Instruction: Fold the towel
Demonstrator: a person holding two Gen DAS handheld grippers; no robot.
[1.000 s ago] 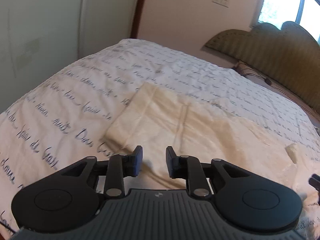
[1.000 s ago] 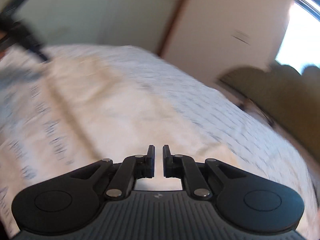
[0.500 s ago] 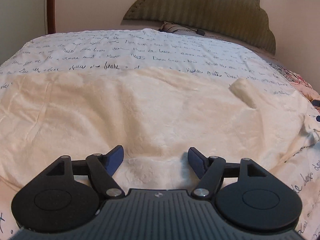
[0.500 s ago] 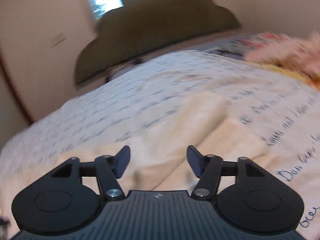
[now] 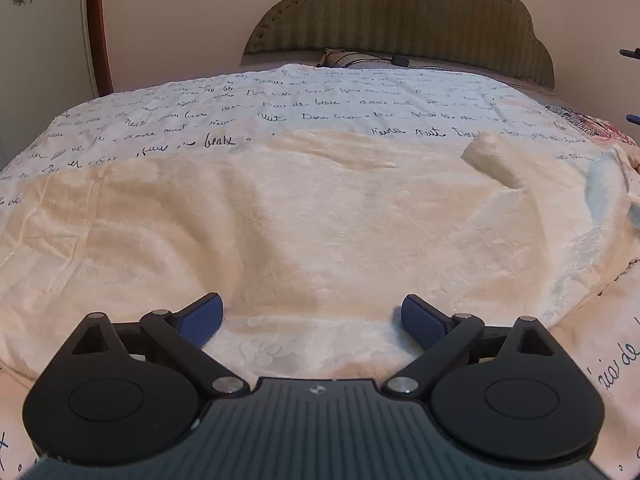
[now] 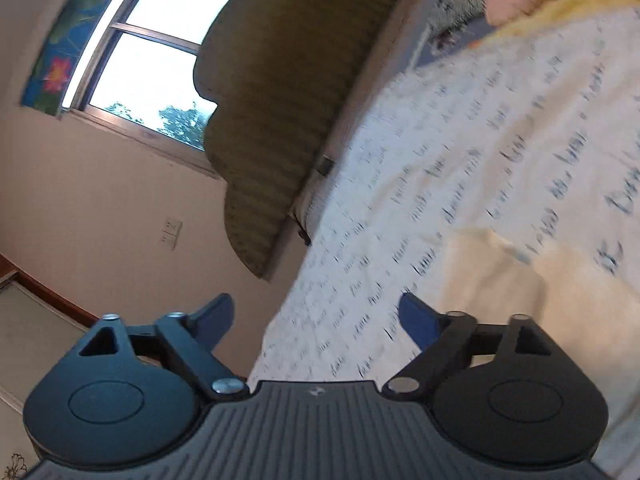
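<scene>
Left gripper (image 5: 312, 318): jaws wide and still opening, nothing pinched. Cream towel (image 5: 304, 216) is seen lying spread on the bed directly beneath and ahead of it; the near hem passes between the blue pads (image 5: 202, 320), which are not pressed on it. One towel corner (image 5: 486, 156) is seen turned up ahead and to the right. Script-printed bedspread (image 5: 280, 112) is seen beyond the towel, with the scalloped olive headboard (image 5: 400, 20) further ahead.

Right gripper (image 6: 316, 318): jaws also wide and opening, empty. View is rolled hard sideways and slightly blurred. Only an edge of the towel (image 6: 520, 280) is seen, ahead and to its right, apart from the fingers. Window (image 6: 160, 52) is seen up-left of it, and the same headboard (image 6: 280, 80) ahead.
</scene>
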